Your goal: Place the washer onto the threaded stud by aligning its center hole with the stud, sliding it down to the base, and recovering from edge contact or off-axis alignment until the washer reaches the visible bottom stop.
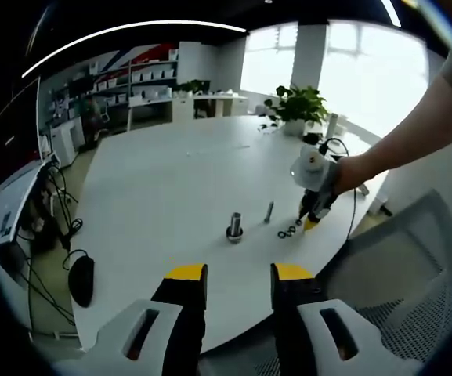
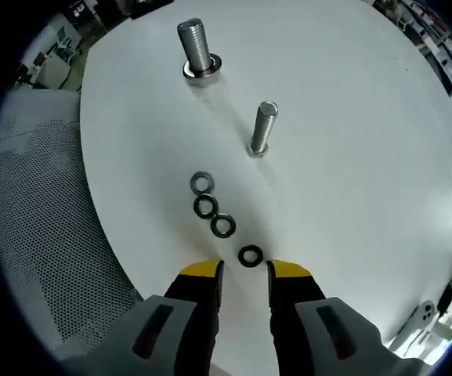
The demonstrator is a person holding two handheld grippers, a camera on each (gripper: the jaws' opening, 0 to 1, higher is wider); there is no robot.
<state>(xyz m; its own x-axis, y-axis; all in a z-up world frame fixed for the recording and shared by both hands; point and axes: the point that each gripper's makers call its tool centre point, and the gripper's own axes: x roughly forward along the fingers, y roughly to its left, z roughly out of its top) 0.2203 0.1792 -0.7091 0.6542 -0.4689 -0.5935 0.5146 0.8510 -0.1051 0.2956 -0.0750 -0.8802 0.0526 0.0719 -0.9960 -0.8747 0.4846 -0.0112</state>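
A thick threaded stud stands upright on the white table, with a washer-like ring at its base. A thinner stud stands nearer. Several dark washers lie flat in a row; the nearest washer is just ahead of my right gripper, which is open, its yellow tips on either side and slightly behind it. In the left gripper view, my left gripper is open and empty over the table's near edge. The thick stud, thin stud, washers and hand-held right gripper lie beyond.
A grey mesh chair stands against the table's edge and appears as a chair by the person's arm. A potted plant sits at the far side. Cables and a black object lie on the floor at left.
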